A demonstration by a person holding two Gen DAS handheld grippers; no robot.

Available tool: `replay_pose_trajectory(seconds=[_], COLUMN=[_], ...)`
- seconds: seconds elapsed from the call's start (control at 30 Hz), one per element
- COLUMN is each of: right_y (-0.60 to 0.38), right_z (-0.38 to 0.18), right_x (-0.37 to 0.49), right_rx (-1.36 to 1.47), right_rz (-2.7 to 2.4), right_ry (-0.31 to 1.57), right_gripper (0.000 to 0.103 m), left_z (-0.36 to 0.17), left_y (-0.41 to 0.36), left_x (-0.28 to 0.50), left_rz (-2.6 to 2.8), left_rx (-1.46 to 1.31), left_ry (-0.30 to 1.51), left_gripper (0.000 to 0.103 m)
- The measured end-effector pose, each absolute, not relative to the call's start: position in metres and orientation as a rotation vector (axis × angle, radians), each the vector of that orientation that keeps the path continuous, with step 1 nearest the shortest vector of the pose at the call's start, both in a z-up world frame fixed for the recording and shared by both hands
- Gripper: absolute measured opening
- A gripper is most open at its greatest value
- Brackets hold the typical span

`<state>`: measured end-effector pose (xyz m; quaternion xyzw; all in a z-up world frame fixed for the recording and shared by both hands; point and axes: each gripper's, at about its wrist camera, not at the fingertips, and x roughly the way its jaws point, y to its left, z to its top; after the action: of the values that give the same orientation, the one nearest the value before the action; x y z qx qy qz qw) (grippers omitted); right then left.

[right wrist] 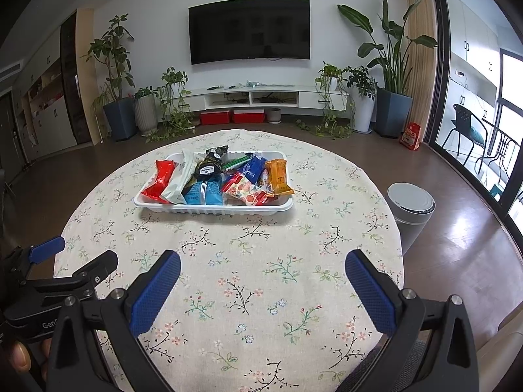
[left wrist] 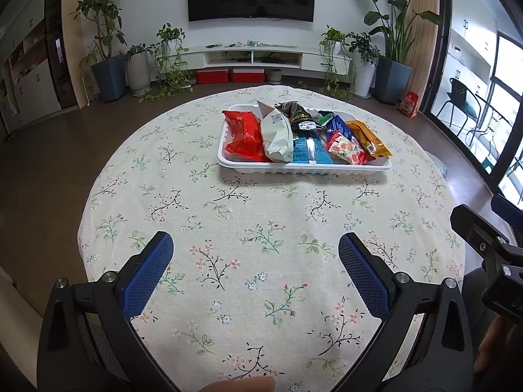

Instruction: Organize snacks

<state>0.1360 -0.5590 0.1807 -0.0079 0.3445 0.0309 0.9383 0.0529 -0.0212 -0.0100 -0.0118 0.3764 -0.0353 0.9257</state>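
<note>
A white tray (left wrist: 304, 167) stands past the middle of the round table; it also shows in the right wrist view (right wrist: 212, 208). It holds several snack packs: a red one (left wrist: 243, 135), a white one (left wrist: 277, 137), a blue one (left wrist: 310, 152), an orange one (left wrist: 367, 137). My left gripper (left wrist: 256, 248) is open and empty, well short of the tray. My right gripper (right wrist: 263, 266) is open and empty too, near the table's front edge. The left gripper's body shows at the left of the right wrist view (right wrist: 59, 277).
The table (left wrist: 228, 228) has a floral cloth. A grey bin (right wrist: 411, 210) stands on the floor right of the table. Potted plants, a TV stand and a red bag (right wrist: 411, 135) are far behind. A glass door is at the right.
</note>
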Motion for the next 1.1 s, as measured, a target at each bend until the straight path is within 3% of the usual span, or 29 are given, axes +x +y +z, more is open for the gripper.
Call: replay_pose_trajectory(seconds=[1.1], right_y=[-0.5566], right_z=[0.179], right_x=[0.1337], right_rx=[-0.022], right_rz=[0.066], right_ry=[0.711], right_gripper=[0.103], left_z=[-0.0114], left_y=[-0.0195], left_x=[0.0526], left_rz=[-0.068], left_rx=[-0.025], left_ry=[0.772], left_gripper=[0.103])
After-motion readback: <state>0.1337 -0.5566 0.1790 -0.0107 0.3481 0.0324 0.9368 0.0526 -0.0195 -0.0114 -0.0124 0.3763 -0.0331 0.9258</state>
